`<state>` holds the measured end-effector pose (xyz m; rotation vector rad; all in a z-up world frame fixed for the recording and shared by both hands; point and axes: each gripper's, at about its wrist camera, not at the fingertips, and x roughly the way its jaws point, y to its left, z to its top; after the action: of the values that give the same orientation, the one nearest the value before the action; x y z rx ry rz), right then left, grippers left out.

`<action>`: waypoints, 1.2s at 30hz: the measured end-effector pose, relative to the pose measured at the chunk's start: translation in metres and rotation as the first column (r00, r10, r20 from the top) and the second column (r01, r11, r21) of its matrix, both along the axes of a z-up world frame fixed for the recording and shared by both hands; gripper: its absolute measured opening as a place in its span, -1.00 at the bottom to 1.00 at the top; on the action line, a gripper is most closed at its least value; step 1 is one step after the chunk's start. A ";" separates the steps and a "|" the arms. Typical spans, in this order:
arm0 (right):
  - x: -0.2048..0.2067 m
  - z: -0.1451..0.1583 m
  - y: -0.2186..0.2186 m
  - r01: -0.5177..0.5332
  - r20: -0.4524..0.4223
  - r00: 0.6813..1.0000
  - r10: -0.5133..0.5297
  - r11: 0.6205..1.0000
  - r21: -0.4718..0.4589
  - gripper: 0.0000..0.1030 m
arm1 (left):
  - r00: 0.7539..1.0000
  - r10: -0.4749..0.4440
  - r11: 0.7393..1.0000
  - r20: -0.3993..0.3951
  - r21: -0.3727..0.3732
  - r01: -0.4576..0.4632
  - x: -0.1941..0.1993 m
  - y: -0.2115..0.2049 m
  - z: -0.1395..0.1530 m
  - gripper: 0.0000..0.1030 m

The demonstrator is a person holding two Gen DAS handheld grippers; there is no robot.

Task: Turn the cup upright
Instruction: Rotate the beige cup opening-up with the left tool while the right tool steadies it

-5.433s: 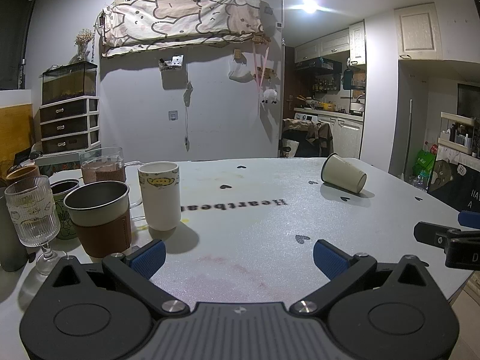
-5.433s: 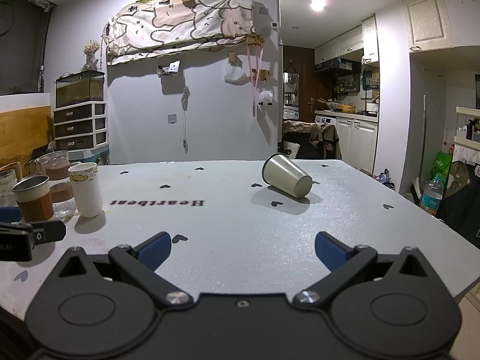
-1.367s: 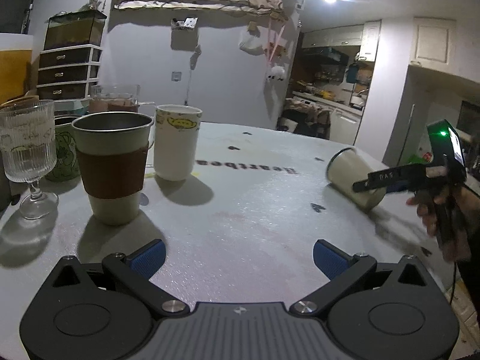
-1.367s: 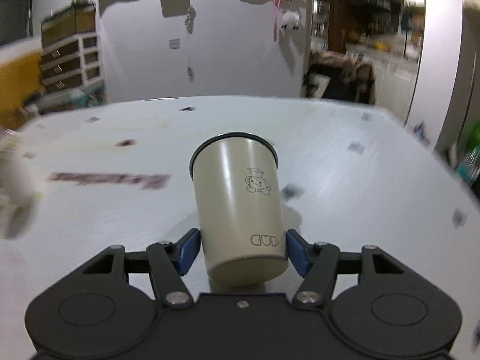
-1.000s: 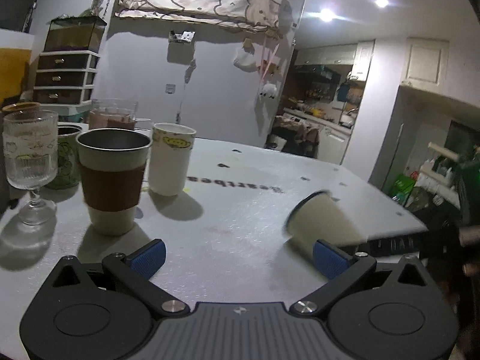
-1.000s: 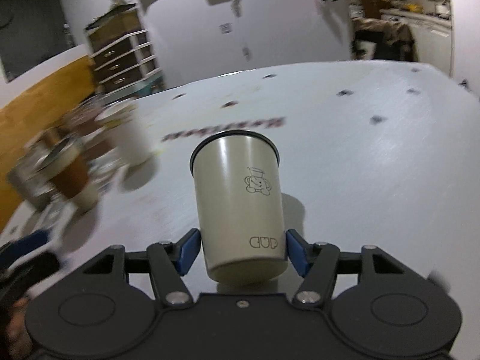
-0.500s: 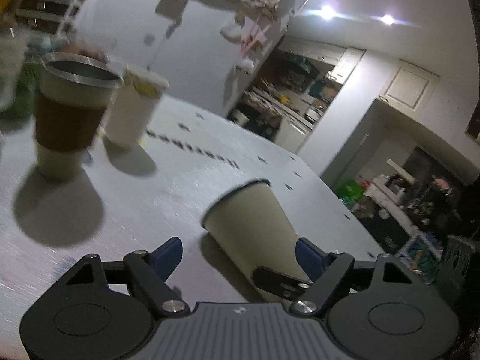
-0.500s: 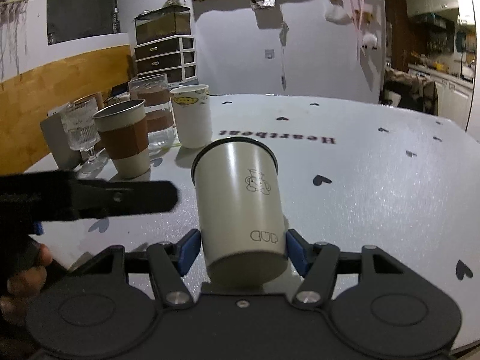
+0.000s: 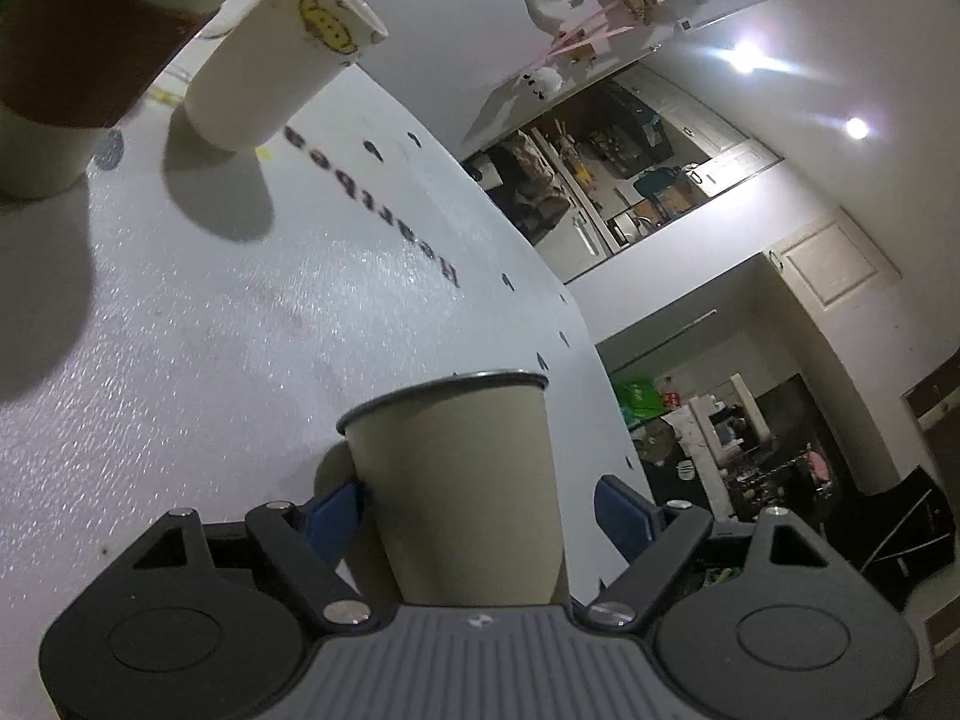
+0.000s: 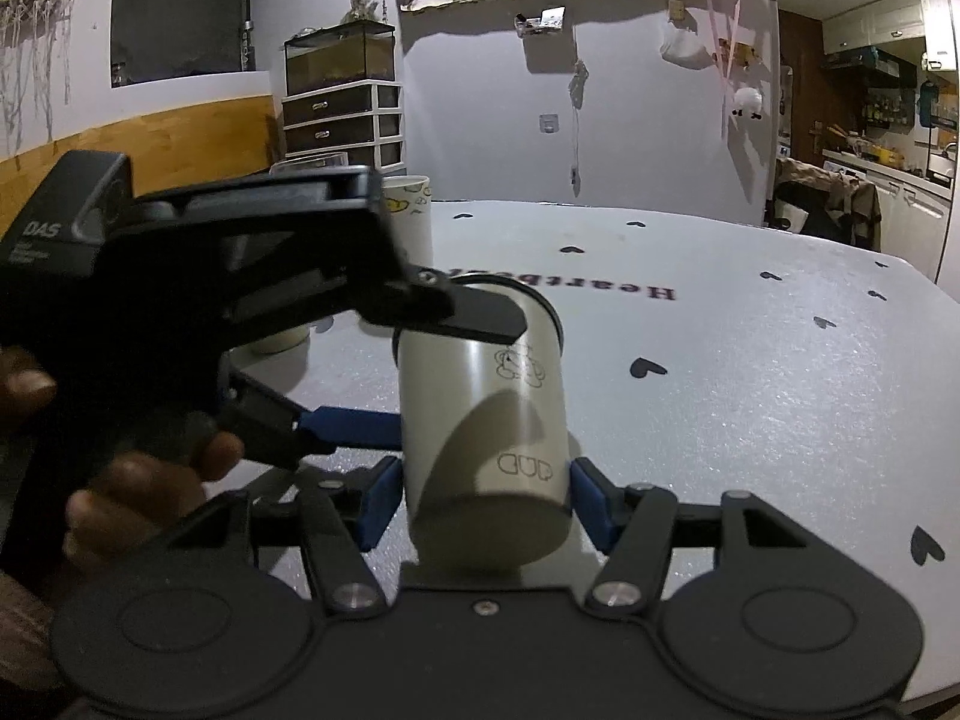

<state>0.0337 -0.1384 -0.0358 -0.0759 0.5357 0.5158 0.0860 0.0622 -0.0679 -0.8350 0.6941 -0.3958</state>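
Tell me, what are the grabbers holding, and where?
The right gripper pinches the beige cup near its base. The left gripper straddles it higher up, not clamped.

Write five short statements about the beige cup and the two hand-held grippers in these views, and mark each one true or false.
1. The right hand-held gripper holds the beige cup near its base. True.
2. The beige cup lies untouched on the table. False: it is gripped.
3. The left hand-held gripper has the cup between its fingers. True.
4. The cup's side is blank. False: a small line drawing and lettering show in the right wrist view.
5. The white cup with yellow print lies on its side. False: it stands on its base beside the brown-sleeved cup.
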 end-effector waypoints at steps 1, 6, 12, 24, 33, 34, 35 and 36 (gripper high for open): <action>-0.001 0.000 -0.001 -0.001 0.000 1.000 0.001 1.000 0.002 0.20 | 1.000 0.004 1.000 0.003 0.012 -0.004 0.001 -0.002 0.001 0.65; -0.006 0.000 0.001 -0.013 0.016 1.000 0.013 1.000 -0.012 0.19 | 1.000 0.011 0.998 -0.001 0.063 -0.011 0.002 -0.006 0.002 0.65; -0.013 0.000 0.006 -0.038 0.039 0.998 0.040 0.999 -0.036 0.18 | 1.000 0.016 0.995 -0.002 0.100 -0.016 0.004 -0.006 0.003 0.62; -0.014 0.001 0.000 -0.102 0.060 0.993 0.102 0.995 -0.006 0.18 | 0.968 -0.004 0.939 0.250 0.335 -0.083 -0.032 -0.019 0.044 0.50; -0.020 -0.011 0.002 -0.133 0.106 0.985 0.135 0.991 -0.027 0.18 | 0.926 -0.107 0.810 0.362 0.571 -0.130 -0.075 -0.055 0.058 0.52; -0.021 -0.012 0.003 -0.135 0.114 0.984 0.137 0.990 -0.031 0.18 | 0.925 -0.109 0.806 0.363 0.577 -0.131 -0.077 -0.056 0.058 0.52; -0.023 -0.013 0.003 -0.140 0.128 0.981 0.143 0.990 -0.035 0.18 | 0.925 -0.114 0.803 0.362 0.582 -0.130 -0.078 -0.058 0.057 0.52; -0.025 -0.015 0.002 -0.141 0.134 0.980 0.145 0.989 -0.037 0.18 | 0.925 -0.118 0.799 0.361 0.588 -0.127 -0.079 -0.059 0.056 0.52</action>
<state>0.0087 -0.1369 -0.0504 -0.1757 0.4047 0.6389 0.0071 0.0027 -0.0115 -0.1327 0.4062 -0.2916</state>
